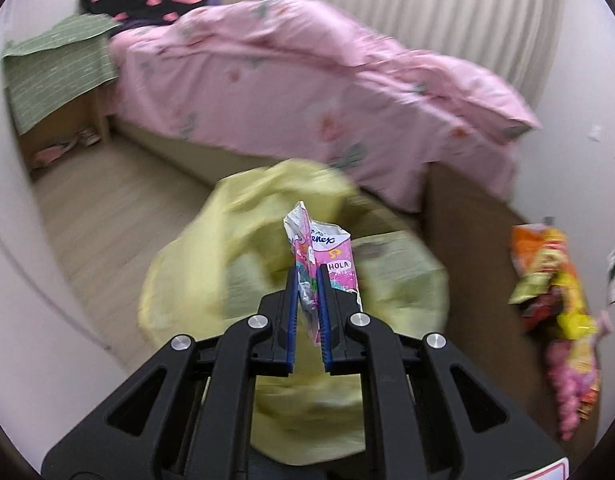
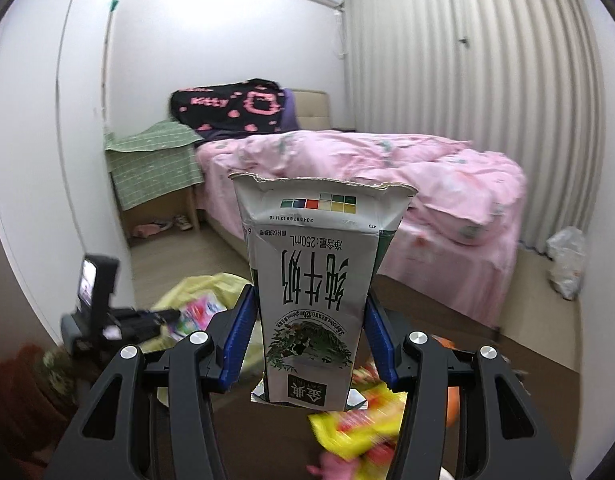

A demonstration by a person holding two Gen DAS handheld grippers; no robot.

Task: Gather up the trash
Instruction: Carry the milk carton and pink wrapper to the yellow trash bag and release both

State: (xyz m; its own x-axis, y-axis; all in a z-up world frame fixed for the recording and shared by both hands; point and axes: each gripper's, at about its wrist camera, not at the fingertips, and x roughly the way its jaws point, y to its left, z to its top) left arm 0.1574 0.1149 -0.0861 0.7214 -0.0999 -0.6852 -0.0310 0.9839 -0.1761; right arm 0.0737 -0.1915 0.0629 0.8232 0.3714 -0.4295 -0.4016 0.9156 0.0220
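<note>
My left gripper [image 1: 308,280] is shut on a flattened pink and white tissue packet [image 1: 327,256], held just above a yellow trash bag [image 1: 211,264] whose mouth gapes on the floor. In the right wrist view my right gripper [image 2: 311,312] is shut on a white and green milk carton [image 2: 311,280], held upside down with its torn end pointing up. The left gripper [image 2: 147,320] with its packet shows at lower left there, over the same yellow bag [image 2: 195,288]. Bright snack wrappers [image 1: 555,304] lie on a brown surface to the right.
A bed with a pink quilt [image 1: 307,92] fills the back, with a green-covered side table [image 1: 55,68] at its head. Pale curtains [image 2: 487,80] hang behind. A white plastic bag [image 2: 565,264] sits on the floor by the curtain. More wrappers [image 2: 359,420] lie under my right gripper.
</note>
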